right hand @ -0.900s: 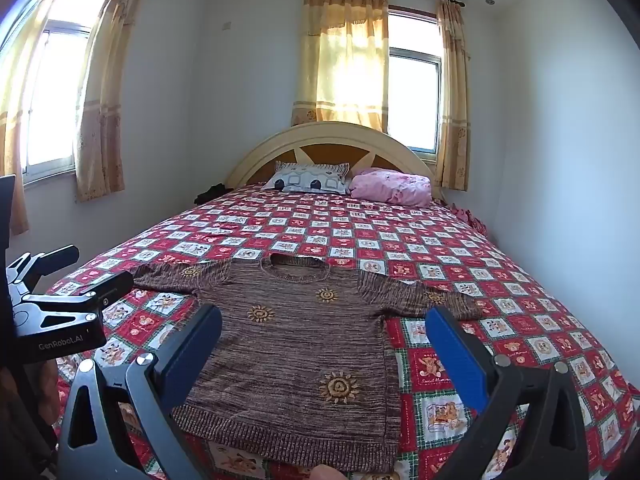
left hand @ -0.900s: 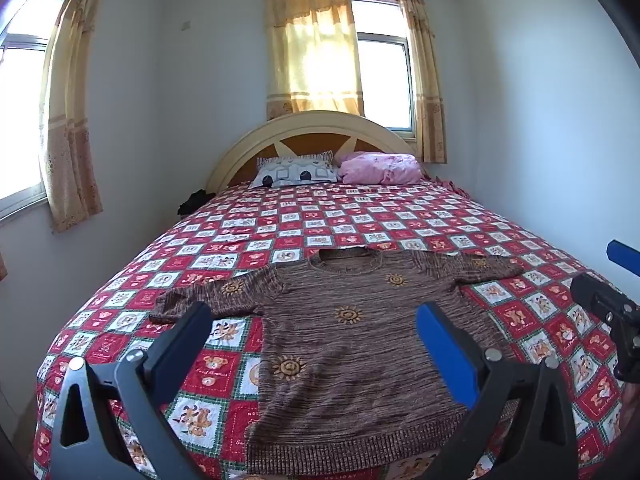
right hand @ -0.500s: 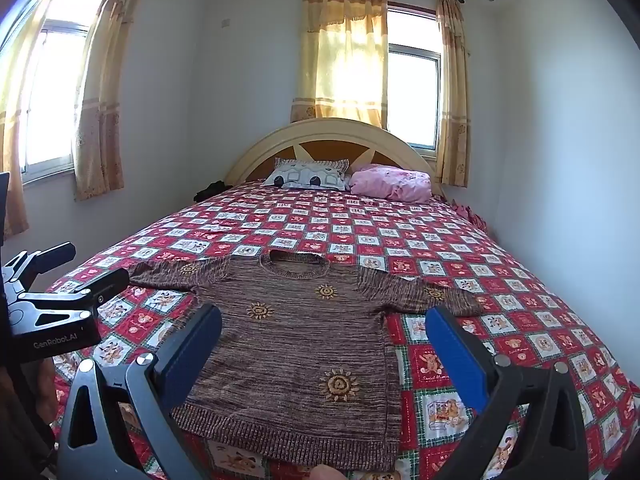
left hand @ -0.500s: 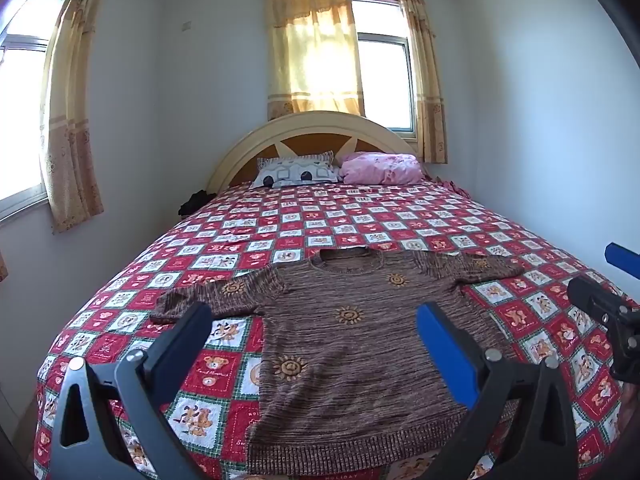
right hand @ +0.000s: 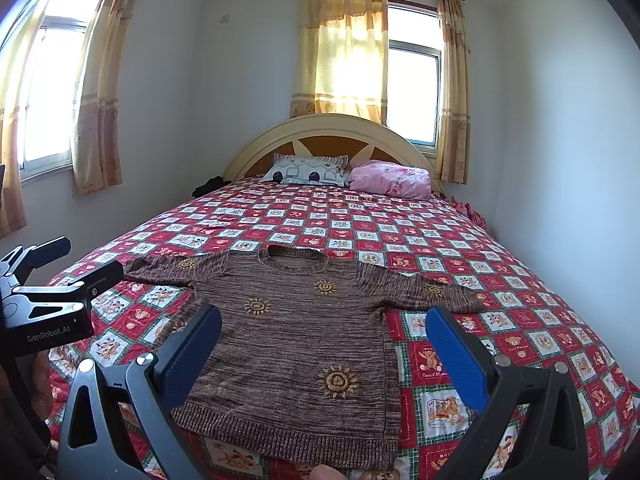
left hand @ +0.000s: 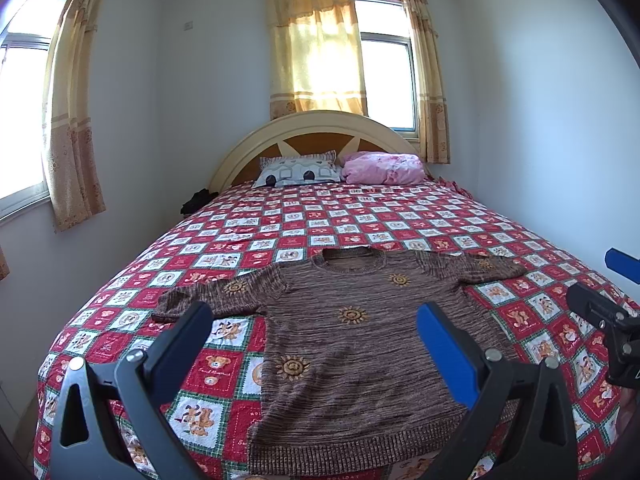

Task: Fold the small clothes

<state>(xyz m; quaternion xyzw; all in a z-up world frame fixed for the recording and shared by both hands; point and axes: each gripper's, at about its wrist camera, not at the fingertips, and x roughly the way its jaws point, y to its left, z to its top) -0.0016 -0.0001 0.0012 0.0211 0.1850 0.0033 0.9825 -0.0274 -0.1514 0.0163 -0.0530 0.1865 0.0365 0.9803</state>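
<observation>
A small brown knit sweater with orange sun motifs lies flat and face up on the bed, sleeves spread to both sides, hem toward me. It also shows in the right wrist view. My left gripper is open and empty, held above the sweater's lower left part. My right gripper is open and empty, held above the sweater's lower right part. The right gripper shows at the right edge of the left wrist view; the left gripper shows at the left edge of the right wrist view.
The bed has a red, white and green patchwork cover. A patterned pillow and a pink pillow lie by the cream headboard. A dark item sits at the bed's far left. Walls and curtained windows surround the bed.
Both grippers have held almost still; the views shift only slightly. The sweater has not moved.
</observation>
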